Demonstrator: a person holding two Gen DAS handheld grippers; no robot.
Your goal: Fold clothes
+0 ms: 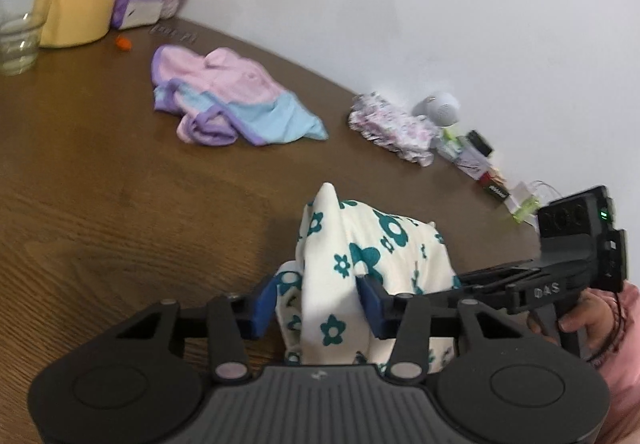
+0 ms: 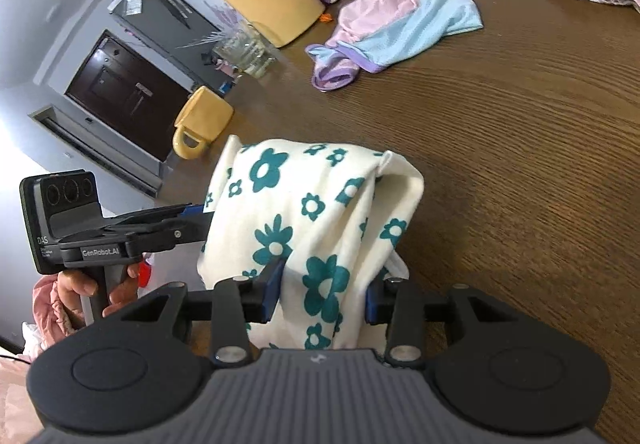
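- Flowered garment [image 1: 360,268]: bunched above the brown table [image 1: 120,203], nearer me than the pink-blue garment [image 1: 236,99].
- Left gripper [image 1: 318,302], right gripper [image 2: 324,294]: I keep both clamped on its cloth.
- Step: lifting to spread; next, I judge, pull the grippers apart.

cream garment [image 2: 320,219] (teal flowers), brown table [image 2: 520,163].

Three garments lay ahead of the jaws: one cream teal-flowered cloth [image 2: 316,219], one pink-and-blue top [image 1: 228,99], one floral-print piece [image 1: 390,127]
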